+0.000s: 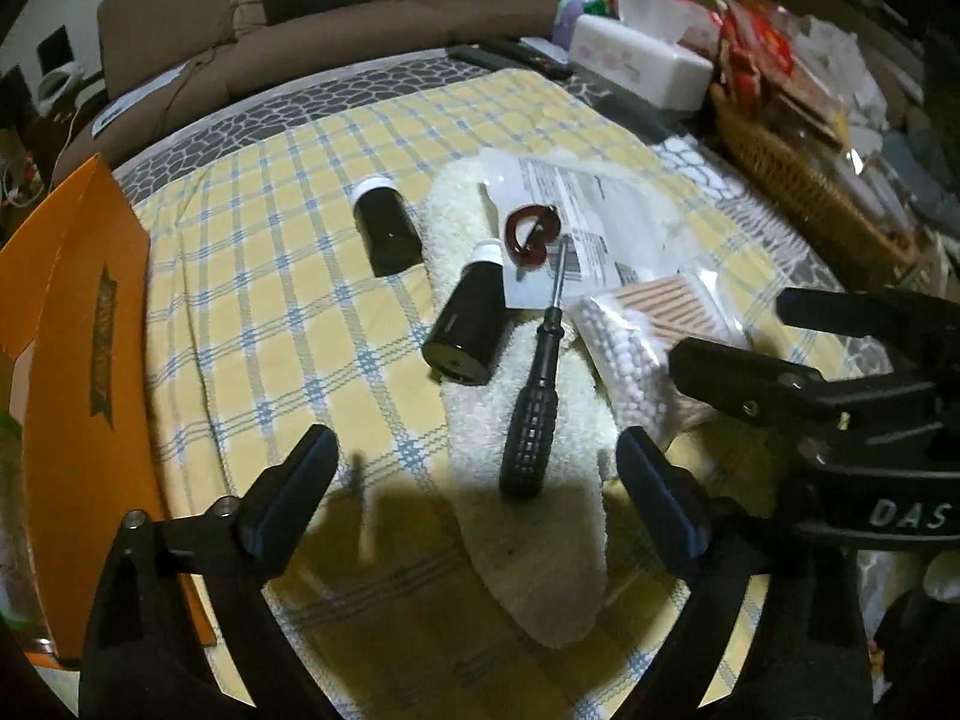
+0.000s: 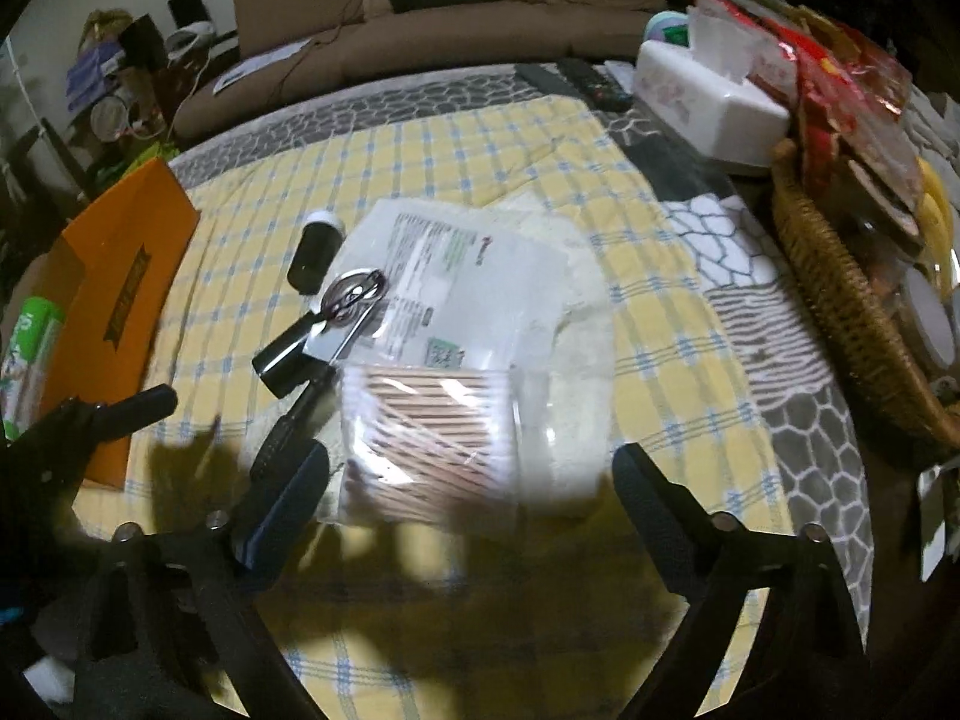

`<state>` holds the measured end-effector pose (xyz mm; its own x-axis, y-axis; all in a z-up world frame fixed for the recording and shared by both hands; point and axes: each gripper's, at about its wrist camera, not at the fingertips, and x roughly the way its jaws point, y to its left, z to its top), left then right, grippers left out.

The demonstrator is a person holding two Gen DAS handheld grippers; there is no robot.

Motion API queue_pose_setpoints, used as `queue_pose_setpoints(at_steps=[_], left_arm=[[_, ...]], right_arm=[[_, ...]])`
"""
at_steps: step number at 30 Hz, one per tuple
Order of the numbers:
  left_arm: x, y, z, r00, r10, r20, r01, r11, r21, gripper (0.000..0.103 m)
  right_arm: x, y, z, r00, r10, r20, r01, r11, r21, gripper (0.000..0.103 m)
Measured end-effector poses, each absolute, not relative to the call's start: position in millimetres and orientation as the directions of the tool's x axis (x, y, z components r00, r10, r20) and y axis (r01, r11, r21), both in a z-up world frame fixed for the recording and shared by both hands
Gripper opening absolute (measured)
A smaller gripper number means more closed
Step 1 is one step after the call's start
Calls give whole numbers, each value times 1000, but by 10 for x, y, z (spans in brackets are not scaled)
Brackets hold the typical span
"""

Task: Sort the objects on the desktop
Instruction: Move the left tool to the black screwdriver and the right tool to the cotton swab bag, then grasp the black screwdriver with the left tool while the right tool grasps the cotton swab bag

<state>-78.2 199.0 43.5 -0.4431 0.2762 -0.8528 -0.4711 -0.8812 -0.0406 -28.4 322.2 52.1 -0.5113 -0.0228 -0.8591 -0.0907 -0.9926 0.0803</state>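
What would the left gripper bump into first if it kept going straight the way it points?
Probably the black screwdriver. Its handle lies on the white towel right between the open fingers of the left gripper, just ahead of them. Depth is hard to judge, so it might touch the towel first.

The left claw (image 1: 474, 495) is built of black angular arms with silver screws at the joints, and dark blue-black pads are fitted to its fingers (image 1: 660, 495). The right claw (image 2: 468, 501) matches; white lettering, seemingly "DAS", is seen on its body.
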Motion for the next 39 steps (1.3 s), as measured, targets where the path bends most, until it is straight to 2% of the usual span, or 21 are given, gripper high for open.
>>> queue_pose_setpoints(at_steps=[3, 5, 14, 15, 17, 19, 22, 23, 26, 31, 39], left_arm=[[-799, 2020, 385, -444, 264, -856, -466, -884, -31, 84], [-819, 2022, 354, -437, 266, -859, -463, -886, -38, 79], [-878, 2098, 311, -430, 267, -862, -485, -874, -28, 79], [-885, 2113, 308, -431, 263, -863, -489, -872, -22, 75], [-901, 2152, 286, -424, 260, -868, -504, -864, -12, 62], [-903, 2176, 275, -412, 271, -870, -517, -856, -22, 45], [-876, 2197, 298, -410, 284, -867, -532, -847, -26, 33], [-866, 2200, 306, -412, 284, -866, -536, -844, -23, 31], [-859, 2176, 328, -408, 297, -863, -538, -842, -36, 27], [-901, 2013, 411, -378, 352, -856, -510, -851, -125, 25], [-950, 1797, 471, -318, 417, -852, -466, -851, -243, 27]], right_arm=[[-316, 3266, 429, -492, -73, -867, -95, -986, 137, 75], [-325, 3297, 385, -485, -99, -869, -110, -979, 173, 75], [-362, 3221, 344, -468, -111, -877, -100, -979, 177, 81], [-371, 3199, 326, -464, -104, -880, -94, -982, 166, 81], [-387, 3172, 298, -460, -92, -883, -90, -985, 149, 81], [-400, 3187, 292, -461, -99, -882, -92, -983, 158, 82], [-395, 3225, 304, -473, -117, -873, -97, -978, 184, 77], [-384, 3250, 320, -484, -133, -865, -96, -974, 204, 72], [-386, 3300, 352, -498, -142, -855, -109, -968, 224, 70], [-344, 3407, 446, -525, -155, -837, -134, -956, 262, 70], [-276, 3425, 637, -568, -192, -800, -113, -945, 307, 70]])
